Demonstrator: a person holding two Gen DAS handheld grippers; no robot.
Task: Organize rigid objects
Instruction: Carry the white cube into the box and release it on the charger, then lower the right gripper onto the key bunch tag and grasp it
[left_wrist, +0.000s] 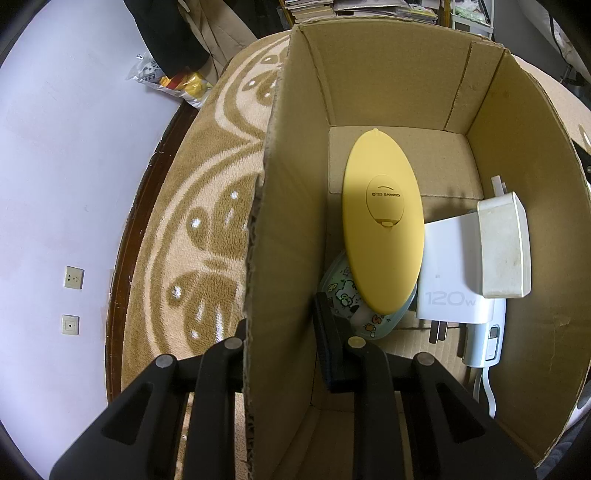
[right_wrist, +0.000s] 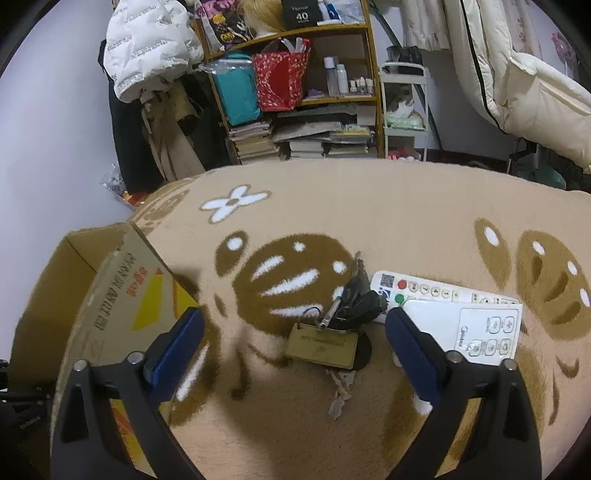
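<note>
My left gripper (left_wrist: 284, 343) is shut on the left wall of an open cardboard box (left_wrist: 291, 184), one finger outside and one inside. In the box lie a yellow oval case (left_wrist: 382, 229), a patterned round case (left_wrist: 354, 299) under it, a white 120W charger (left_wrist: 454, 273), an off-white adapter (left_wrist: 504, 247) and a pale blue device (left_wrist: 487, 339). My right gripper (right_wrist: 291, 325) stands open over a bunch of keys (right_wrist: 351, 302) with a tan tag (right_wrist: 323, 343). Two white remotes (right_wrist: 436, 291) (right_wrist: 476, 328) lie just right of the keys. The box (right_wrist: 110, 295) is at the left.
Everything rests on a tan and brown patterned blanket (right_wrist: 369, 206). Beyond it stand a cluttered shelf (right_wrist: 295, 92) with books and bags, hanging coats (right_wrist: 147, 55) and a white cart (right_wrist: 404, 110). A purple wall (left_wrist: 74, 147) with sockets lies left of the box.
</note>
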